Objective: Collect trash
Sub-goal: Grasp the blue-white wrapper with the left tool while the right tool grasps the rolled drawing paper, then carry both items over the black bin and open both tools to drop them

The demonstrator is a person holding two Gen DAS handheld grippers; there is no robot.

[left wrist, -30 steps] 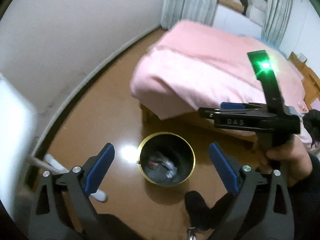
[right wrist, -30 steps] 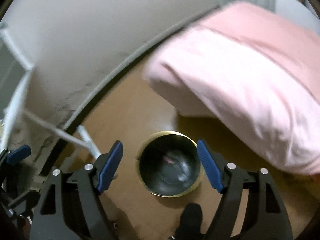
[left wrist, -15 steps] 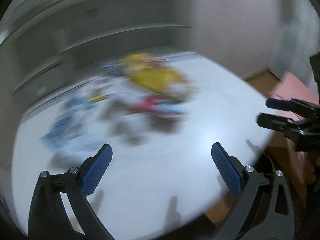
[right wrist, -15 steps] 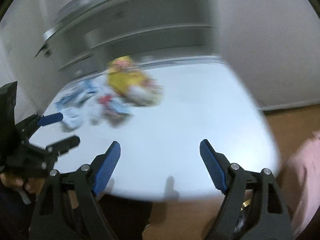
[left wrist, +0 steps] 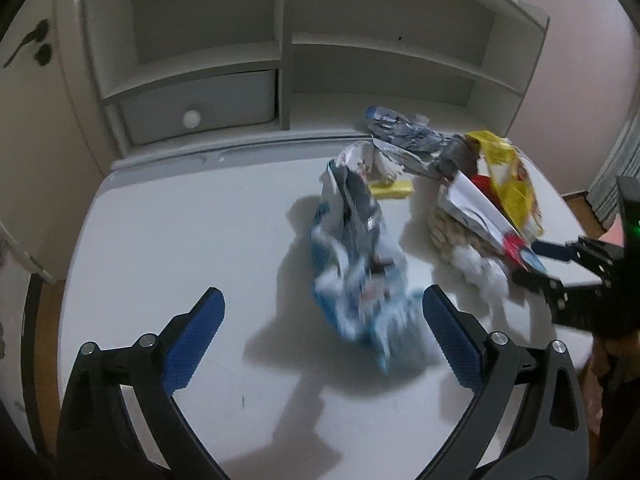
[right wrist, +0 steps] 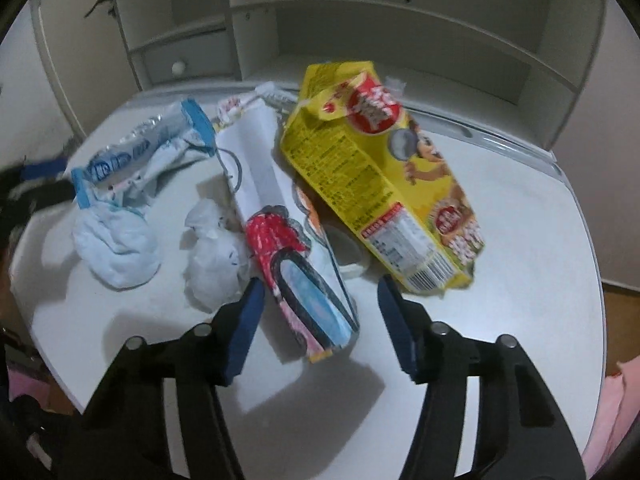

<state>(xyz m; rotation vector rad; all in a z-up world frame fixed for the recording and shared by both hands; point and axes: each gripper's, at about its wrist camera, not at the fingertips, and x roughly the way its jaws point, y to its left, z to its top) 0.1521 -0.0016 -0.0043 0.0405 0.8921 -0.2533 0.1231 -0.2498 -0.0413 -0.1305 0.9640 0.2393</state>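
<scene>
Trash lies on a white desk (left wrist: 180, 240). In the left wrist view a crumpled blue-and-white wrapper (left wrist: 356, 264) lies just ahead of my open, empty left gripper (left wrist: 320, 316). In the right wrist view my open, empty right gripper (right wrist: 320, 304) straddles the near end of a flattened white carton with red and blue drawings (right wrist: 288, 232). A yellow carton (right wrist: 380, 184) lies to its right, crumpled white tissues (right wrist: 216, 256) and a blue-and-white wrapper (right wrist: 136, 160) to its left. The right gripper also shows in the left wrist view (left wrist: 536, 264).
A white hutch with shelves and a small drawer (left wrist: 200, 104) stands at the back of the desk. A roll of tape (right wrist: 348, 252) lies between the two cartons. Wooden floor (right wrist: 620, 300) and pink bedding (right wrist: 612, 412) show at the right.
Both grippers swung up from the black bin on the floor to the desk. They now hover close over the trash pile, still open.
</scene>
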